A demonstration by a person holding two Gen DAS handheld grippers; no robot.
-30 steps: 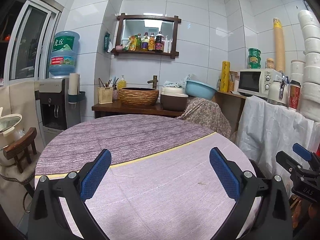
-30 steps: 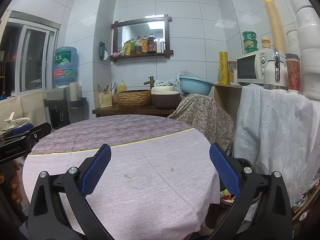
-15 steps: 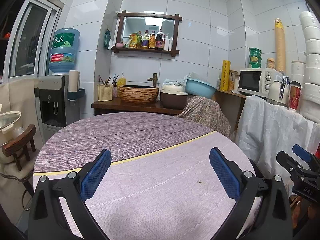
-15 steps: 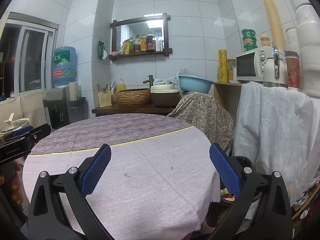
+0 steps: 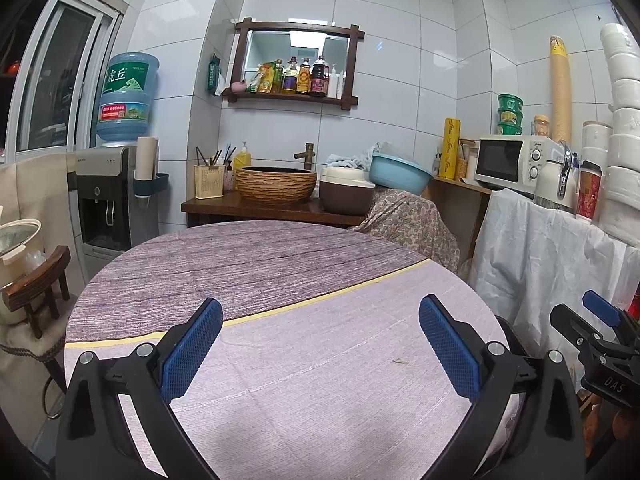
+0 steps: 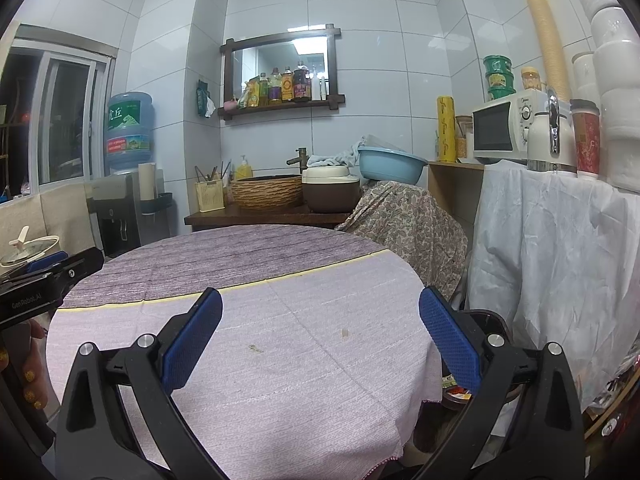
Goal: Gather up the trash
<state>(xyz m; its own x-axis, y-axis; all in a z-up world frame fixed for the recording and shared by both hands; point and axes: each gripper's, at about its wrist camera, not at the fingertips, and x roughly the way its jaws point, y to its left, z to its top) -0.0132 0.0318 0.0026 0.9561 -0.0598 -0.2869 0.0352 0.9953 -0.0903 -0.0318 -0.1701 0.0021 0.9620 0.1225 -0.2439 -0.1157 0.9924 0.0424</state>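
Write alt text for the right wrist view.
The open right gripper, holding nothing, hovers over a round table covered in a purple cloth marked by two small specks. A black bin sits beside the table's right edge; the left gripper shows at far left.

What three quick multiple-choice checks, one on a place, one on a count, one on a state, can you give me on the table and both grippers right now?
1. Where does the blue basin sit?
A. On the round table
B. Behind the table, on the floral-covered heap
C. On the microwave

2. How many small specks lie on the tablecloth in the right wrist view?
A. None
B. Two
C. Five

3. How do the left gripper and right gripper stand?
A. Both open, holding nothing
B. Left shut on a cup
C. Both shut

Answers: 1 B, the basin rests past the table's far edge on the patterned cloth. 2 B, a dark speck and a pale speck. 3 A, blue pads stand wide apart with only cloth between.
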